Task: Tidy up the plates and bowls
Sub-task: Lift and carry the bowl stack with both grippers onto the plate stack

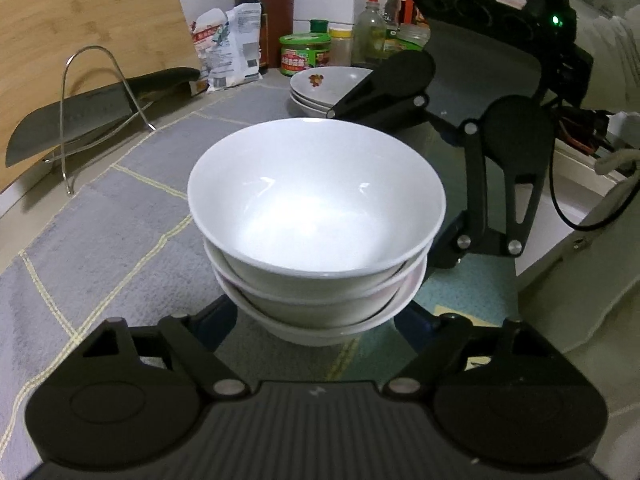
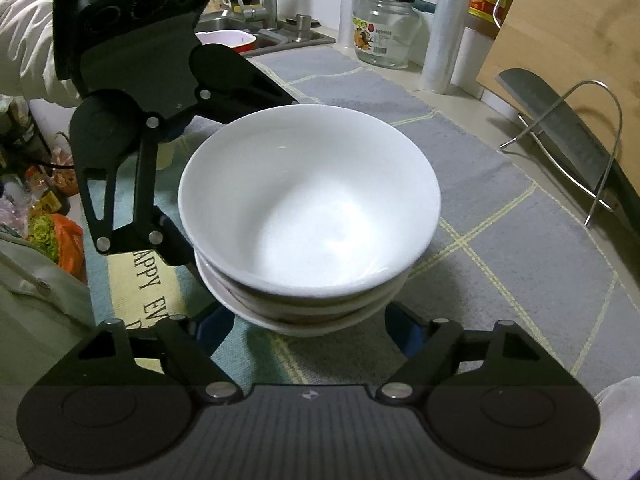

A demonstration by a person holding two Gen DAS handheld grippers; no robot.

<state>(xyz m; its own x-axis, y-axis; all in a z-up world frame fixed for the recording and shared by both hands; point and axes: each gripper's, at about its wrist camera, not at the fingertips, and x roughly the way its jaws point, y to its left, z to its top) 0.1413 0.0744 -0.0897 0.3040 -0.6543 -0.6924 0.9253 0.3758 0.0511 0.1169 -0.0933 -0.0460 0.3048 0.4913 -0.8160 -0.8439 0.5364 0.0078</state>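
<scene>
A stack of three white bowls [image 1: 316, 204] fills the middle of both views, over a grey checked mat [image 1: 120, 208]. My left gripper [image 1: 316, 328] comes in from the near side of the left wrist view. Its blue-padded fingers [image 1: 218, 320] close against the lowest bowl on both sides. My right gripper [image 2: 308, 324] grips the same stack [image 2: 308, 200] from the opposite side, with its pads tucked under the rims. Each gripper shows in the other's view, flanking the bowls. Stacked white plates [image 1: 320, 84], the top one with a red motif, sit further back.
A cleaver [image 1: 80, 120] rests on a wire rack in front of a leaning wooden cutting board [image 1: 80, 20]. Bottles, jars and a bag [image 1: 228, 48] line the back wall. A glass jar [image 2: 384, 36] and a sink [image 2: 260, 36] lie beyond. The counter edge is close by.
</scene>
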